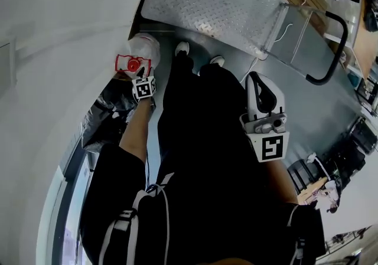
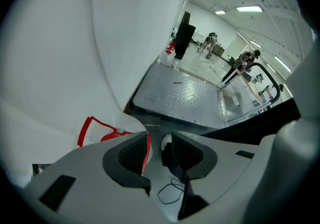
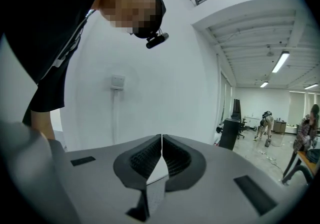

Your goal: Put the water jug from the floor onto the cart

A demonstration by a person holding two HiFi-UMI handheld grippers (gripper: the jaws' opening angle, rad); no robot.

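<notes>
The water jug (image 1: 144,47) is pale and translucent with a red handle (image 1: 130,64); it stands on the floor by the wall, just short of the cart. My left gripper (image 1: 137,72) points steeply down onto its top. In the left gripper view that gripper (image 2: 159,150) is open, and the red handle (image 2: 146,149) lies against the left pad, with a gap to the right pad. The cart (image 1: 218,4) is a low diamond-plate platform with a black push handle (image 1: 331,51). My right gripper (image 1: 258,81) hangs at the person's right side, shut and empty (image 3: 161,155).
The person's shoes (image 1: 182,49) stand beside the jug at the cart's near edge. A white wall (image 1: 53,33) runs along the left, with dark bags (image 1: 103,113) at its foot. A thin cable (image 2: 170,190) lies on the floor. Other people stand far off in the room.
</notes>
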